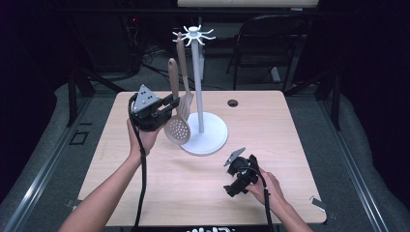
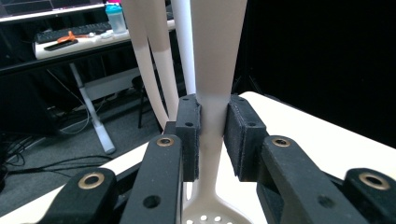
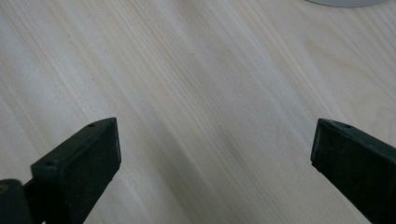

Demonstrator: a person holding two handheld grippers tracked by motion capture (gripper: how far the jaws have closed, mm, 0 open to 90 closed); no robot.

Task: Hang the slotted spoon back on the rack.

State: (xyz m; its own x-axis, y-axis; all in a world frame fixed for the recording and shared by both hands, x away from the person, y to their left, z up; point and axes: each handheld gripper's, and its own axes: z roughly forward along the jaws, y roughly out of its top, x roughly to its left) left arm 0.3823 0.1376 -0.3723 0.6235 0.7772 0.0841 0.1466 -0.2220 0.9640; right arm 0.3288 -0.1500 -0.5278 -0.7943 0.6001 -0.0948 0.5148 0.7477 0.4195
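Note:
A white utensil stand (image 1: 198,77) with a round base and a ring of hooks on top rises at the table's middle. A slotted turner (image 1: 184,72) hangs from one hook. My left gripper (image 1: 169,102) is shut on the handle of a beige skimmer spoon (image 1: 176,123), held upright just left of the pole, its perforated bowl above the base. In the left gripper view the pads clamp the skimmer's handle (image 2: 212,121), with the pole (image 2: 184,46) behind. My right gripper (image 1: 235,166) rests low at the front right, open over bare wood (image 3: 210,107).
The wooden table (image 1: 270,125) has a cable hole (image 1: 233,103) at its back edge. A black chair (image 1: 270,43) stands behind it. Grey floor lies on both sides. The stand's base edge (image 3: 345,2) lies just ahead of my right gripper.

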